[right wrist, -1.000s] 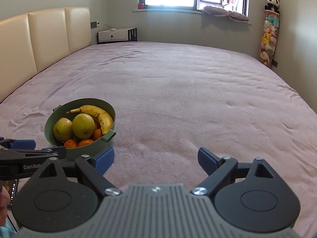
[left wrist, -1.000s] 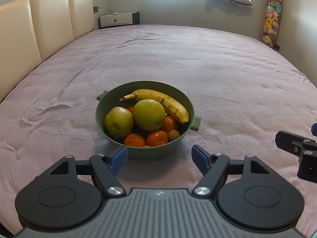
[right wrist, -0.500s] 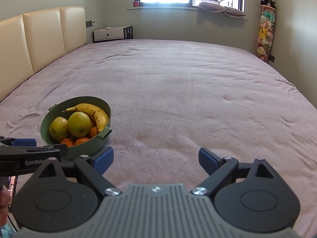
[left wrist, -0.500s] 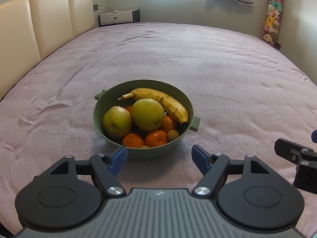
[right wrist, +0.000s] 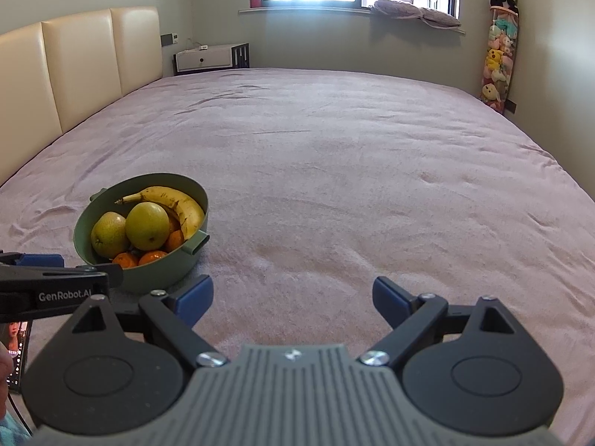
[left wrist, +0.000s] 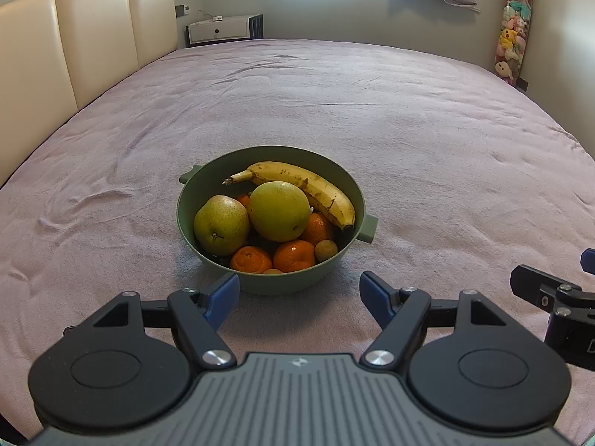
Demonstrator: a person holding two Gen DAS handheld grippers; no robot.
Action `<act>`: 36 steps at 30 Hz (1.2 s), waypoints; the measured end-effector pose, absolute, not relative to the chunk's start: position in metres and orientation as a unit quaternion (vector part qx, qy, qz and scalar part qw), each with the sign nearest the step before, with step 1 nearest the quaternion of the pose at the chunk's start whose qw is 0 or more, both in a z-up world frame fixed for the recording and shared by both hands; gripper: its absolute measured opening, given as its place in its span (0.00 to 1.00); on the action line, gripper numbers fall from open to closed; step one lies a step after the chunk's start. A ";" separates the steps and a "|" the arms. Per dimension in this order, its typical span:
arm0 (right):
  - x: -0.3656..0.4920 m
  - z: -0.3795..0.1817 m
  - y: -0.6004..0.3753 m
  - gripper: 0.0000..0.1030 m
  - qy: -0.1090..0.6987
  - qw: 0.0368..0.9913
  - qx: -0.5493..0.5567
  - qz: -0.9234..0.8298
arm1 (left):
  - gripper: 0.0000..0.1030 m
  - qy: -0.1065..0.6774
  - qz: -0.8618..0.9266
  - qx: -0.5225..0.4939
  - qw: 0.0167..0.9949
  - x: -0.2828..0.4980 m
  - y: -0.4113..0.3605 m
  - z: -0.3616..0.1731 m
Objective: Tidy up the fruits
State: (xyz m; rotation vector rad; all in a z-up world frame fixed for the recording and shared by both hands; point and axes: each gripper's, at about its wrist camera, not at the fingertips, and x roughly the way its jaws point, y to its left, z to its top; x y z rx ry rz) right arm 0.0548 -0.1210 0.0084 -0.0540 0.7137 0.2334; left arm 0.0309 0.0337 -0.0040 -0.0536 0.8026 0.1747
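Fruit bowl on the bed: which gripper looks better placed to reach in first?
Probably the left. The left gripper is open, with the bowl straight ahead between its fingers. The right gripper is also open, but faces bare blanket, with the bowl off to its left.

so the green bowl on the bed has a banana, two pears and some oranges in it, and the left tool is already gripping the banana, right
Not quite: the left tool grips nothing. In the left wrist view it sits open, short of the green bowl, and the banana lies untouched on the pears and oranges.
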 end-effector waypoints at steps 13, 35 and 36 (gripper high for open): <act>0.054 0.007 -0.122 0.87 0.350 0.929 -0.025 0.116 | 0.84 0.392 0.086 -0.023 0.916 0.030 0.034 -0.004; 0.054 0.007 -0.121 0.87 0.351 0.929 -0.024 0.115 | 0.84 0.393 0.085 -0.022 0.915 0.030 0.035 -0.003; 0.054 0.007 -0.121 0.87 0.351 0.929 -0.024 0.115 | 0.84 0.393 0.085 -0.022 0.915 0.030 0.035 -0.003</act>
